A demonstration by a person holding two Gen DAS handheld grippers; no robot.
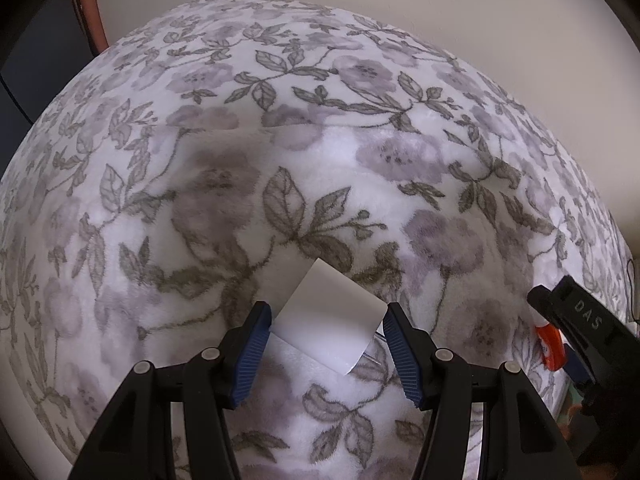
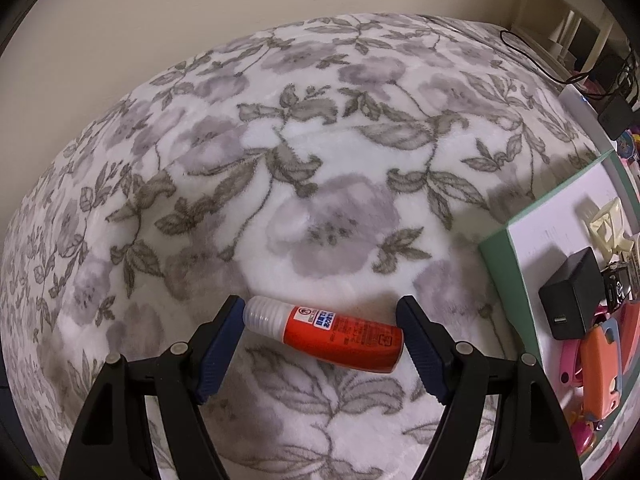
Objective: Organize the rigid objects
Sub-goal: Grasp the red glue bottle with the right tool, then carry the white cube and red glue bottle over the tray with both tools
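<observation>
I am looking along the right gripper (image 2: pixel 320 336), whose jaws are standing spread with the glue bottle (image 2: pixel 336 334) lying crosswise between them on the floral blanket (image 2: pixel 320 160). The left pad is just beside or touching the clear ribbed cap (image 2: pixel 262 314); the right pad is just beside the red base, and I cannot tell whether either is pressing yet. I am judging the bottle to be light, stiff plastic with a smooth, somewhat slippery label. Squeezed end to end like this it could pivot or shoot out, so I am leaning toward taking it across the red body, near the middle, where the sides are parallel. The blanket is soft, so pushing down will sink the bottle rather than steady it.

The left gripper (image 1: pixel 326 336) is also standing spread, with a white card (image 1: pixel 332 320) between the pads, touching or nearly touching both. It looks thin and light; something clear is showing under its right corner, which I cannot identify.

To the right of the bottle, a green-edged box (image 2: pixel 496 248) is holding a black charger (image 2: pixel 572 292) and other small items, probably where things are going.
</observation>
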